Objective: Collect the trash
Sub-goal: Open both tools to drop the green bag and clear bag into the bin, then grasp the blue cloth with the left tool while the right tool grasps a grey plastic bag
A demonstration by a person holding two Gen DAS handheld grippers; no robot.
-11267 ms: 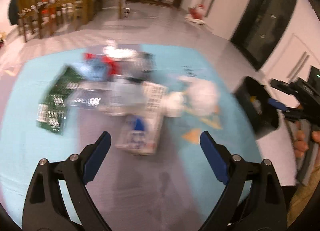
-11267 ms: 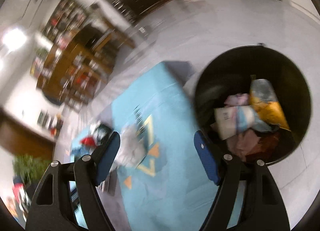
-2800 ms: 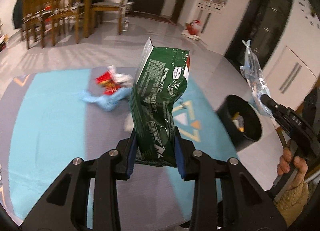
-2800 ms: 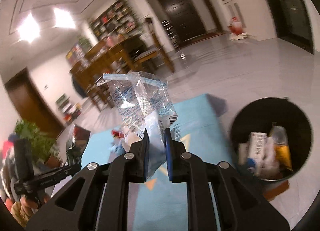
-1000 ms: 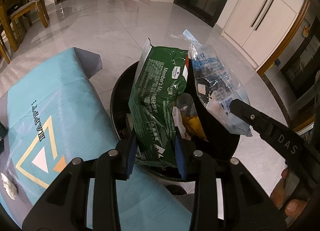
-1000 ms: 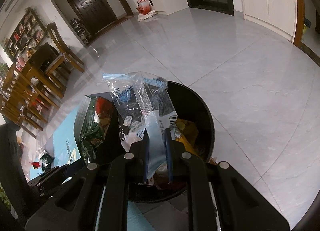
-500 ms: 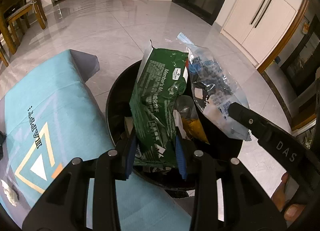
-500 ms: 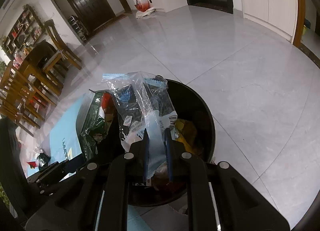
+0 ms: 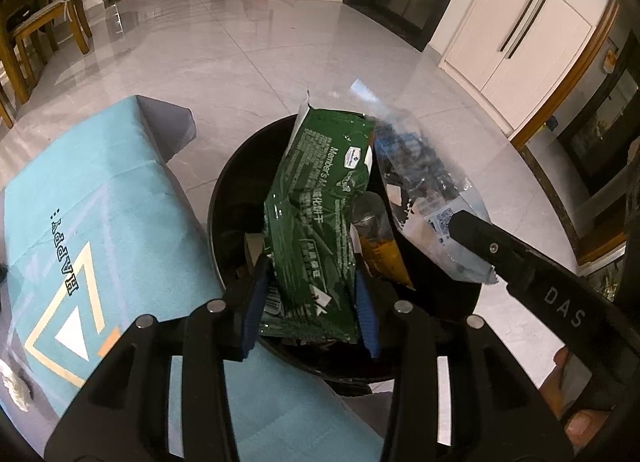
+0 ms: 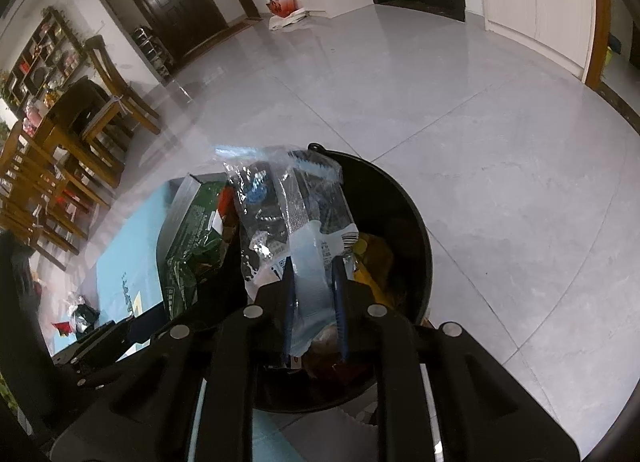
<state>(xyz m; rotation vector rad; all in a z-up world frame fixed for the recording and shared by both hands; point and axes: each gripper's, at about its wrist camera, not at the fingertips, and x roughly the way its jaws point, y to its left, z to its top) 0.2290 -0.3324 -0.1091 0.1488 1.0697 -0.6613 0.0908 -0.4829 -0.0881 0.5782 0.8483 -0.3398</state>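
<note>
Left tool (image 9: 310, 312): you are holding the green snack bag (image 9: 320, 218) by its lower end; the blue pads are sitting a little apart on either side of it, so the grip is looking loose.
Green snack bag: it is standing nearly upright over the mouth of the black trash bin (image 9: 228, 198), its top edge leaning toward the far rim.
Right tool (image 10: 314, 296): you are pinching the clear plastic bag (image 10: 288, 214) between narrow fingers — the pale blue strip of the bag is running down between the pads.
Clear plastic bag: it is hanging above the bin's opening, just beside the green bag; from the left wrist view it is blurred.
Black trash bin: it is sitting on the grey tiled floor (image 10: 500, 150), touching the edge of the teal mat (image 9: 100, 202), and it is already holding a yellow wrapper (image 9: 380, 254) and other scraps.
Teal mat: a few bits of litter (image 10: 78, 316) are lying on its far end — too small to make out.
</note>
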